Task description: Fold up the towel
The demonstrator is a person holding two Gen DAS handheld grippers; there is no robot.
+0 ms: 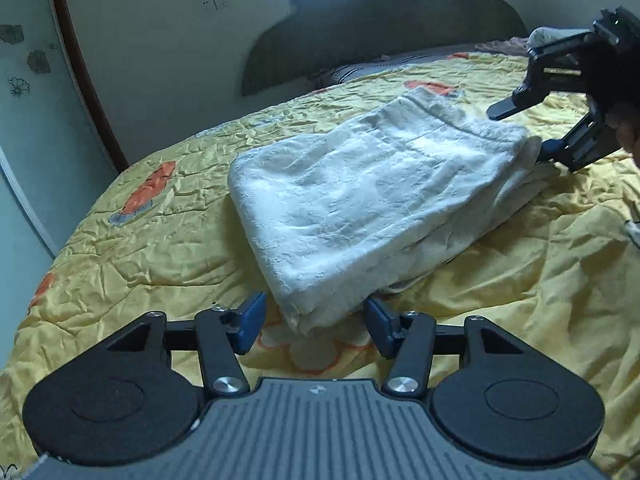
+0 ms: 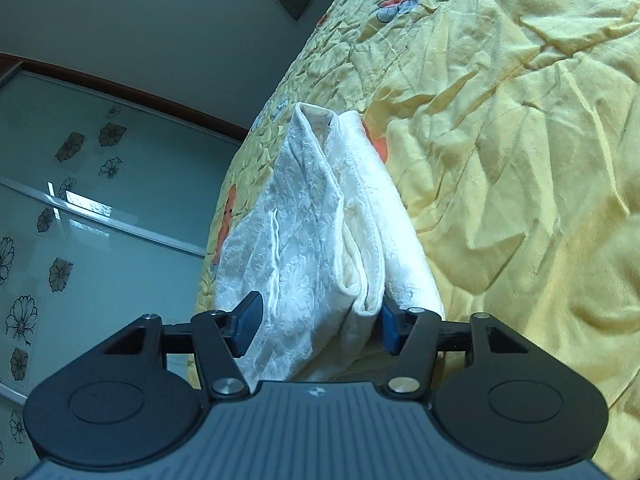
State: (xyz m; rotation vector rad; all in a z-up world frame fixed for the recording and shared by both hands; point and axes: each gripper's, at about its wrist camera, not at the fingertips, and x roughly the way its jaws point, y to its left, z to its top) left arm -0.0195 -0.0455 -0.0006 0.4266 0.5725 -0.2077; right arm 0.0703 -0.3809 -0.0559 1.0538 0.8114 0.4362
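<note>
A white towel point(image 1: 360, 200) lies folded into a thick rectangle on the yellow bedcover point(image 1: 140, 240). Its near corner sits between the blue pads point(image 1: 252, 322) of my left gripper point(image 1: 316, 324), which is open, with a gap on each side of the cloth. At the far right end, my right gripper point(image 1: 524, 132) is open too, one finger above the towel's layered edge and one below. In the right wrist view the towel's stacked folds point(image 2: 320, 220) run away from between the fingers of the right gripper point(image 2: 318, 330), and the pads point(image 2: 250, 328) flank the cloth loosely.
The bed carries a crumpled yellow cover with orange flower prints point(image 1: 148, 192). A dark headboard point(image 1: 380, 20) and a pillow point(image 1: 360, 70) are at the far end. A flower-patterned glass wardrobe door point(image 2: 80, 220) stands beside the bed. A person's hand point(image 1: 624, 128) holds the right gripper.
</note>
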